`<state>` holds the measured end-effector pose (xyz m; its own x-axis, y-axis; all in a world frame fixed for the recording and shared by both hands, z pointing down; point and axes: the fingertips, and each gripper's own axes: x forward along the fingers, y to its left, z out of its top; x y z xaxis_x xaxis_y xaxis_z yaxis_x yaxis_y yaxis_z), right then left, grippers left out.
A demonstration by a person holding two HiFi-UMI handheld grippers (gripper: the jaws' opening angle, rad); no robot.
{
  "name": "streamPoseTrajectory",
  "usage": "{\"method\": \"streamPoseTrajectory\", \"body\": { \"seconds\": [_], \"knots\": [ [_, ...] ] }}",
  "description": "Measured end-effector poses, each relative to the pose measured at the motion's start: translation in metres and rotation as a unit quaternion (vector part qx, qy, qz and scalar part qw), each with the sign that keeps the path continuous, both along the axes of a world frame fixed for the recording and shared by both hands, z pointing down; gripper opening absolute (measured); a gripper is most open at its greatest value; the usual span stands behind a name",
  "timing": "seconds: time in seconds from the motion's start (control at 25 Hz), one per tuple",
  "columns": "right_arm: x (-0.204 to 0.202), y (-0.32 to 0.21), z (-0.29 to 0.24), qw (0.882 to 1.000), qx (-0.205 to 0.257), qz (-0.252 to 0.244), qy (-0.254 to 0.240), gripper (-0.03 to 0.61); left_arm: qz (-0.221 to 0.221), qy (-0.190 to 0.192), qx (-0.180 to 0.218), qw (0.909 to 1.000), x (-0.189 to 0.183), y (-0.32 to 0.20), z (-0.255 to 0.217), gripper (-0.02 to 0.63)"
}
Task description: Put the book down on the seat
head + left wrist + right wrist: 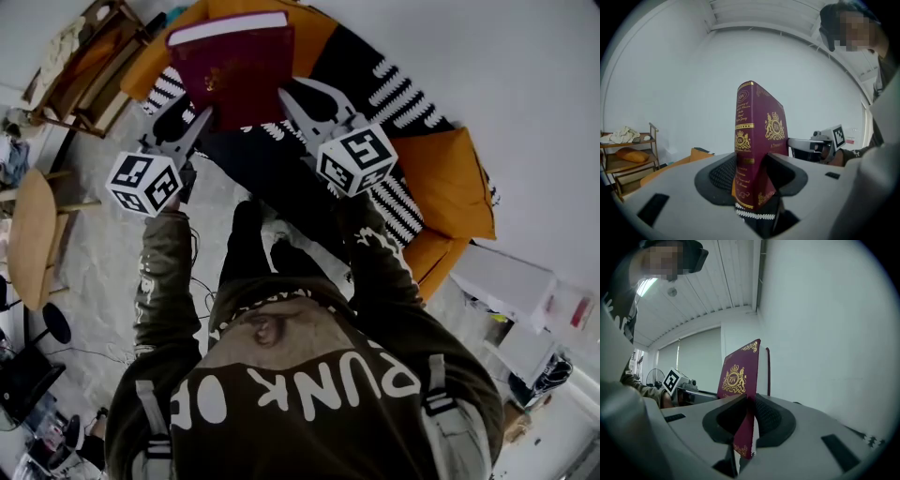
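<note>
Maroon book (pixel 234 70) with gold crests is held over the orange seat (pixel 450 178) and its black-and-white throw (pixel 394 89). Left gripper (pixel 200 120) pinches the lower spine corner. Right gripper (pixel 287 101) clamps the opposite lower corner.

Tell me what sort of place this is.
Probably a home living room: an orange sofa with a black-and-white patterned throw, a wooden shelf rack and a round wooden side table.
</note>
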<state>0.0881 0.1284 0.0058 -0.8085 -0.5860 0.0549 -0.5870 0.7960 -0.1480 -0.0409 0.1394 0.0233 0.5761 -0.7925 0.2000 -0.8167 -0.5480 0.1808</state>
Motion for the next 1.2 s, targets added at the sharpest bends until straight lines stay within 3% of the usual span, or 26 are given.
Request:
{"method": "streamPoseTrajectory", "body": {
  "seconds": [0.36,0.52,0.76,1.2],
  "knots": [
    [-0.027,-0.076,0.070,0.999,-0.048,0.014,0.020,0.061,0.011,0.010,-0.043,0.9990,-0.027,-0.078,0.072,0.198],
    [-0.037,-0.108,0.118,0.995,-0.087,0.025,0.031,0.061,0.018,0.014,-0.080,0.9965,-0.036,-0.110,0.119,0.198],
    [-0.062,-0.142,0.210,0.987,-0.146,0.035,0.052,0.061,0.016,0.029,-0.146,0.9888,-0.059,-0.138,0.217,0.197],
    [-0.075,-0.157,0.401,0.965,-0.242,0.054,0.083,0.061,0.021,0.037,-0.239,0.9702,-0.071,-0.150,0.410,0.197]
  ]
}}
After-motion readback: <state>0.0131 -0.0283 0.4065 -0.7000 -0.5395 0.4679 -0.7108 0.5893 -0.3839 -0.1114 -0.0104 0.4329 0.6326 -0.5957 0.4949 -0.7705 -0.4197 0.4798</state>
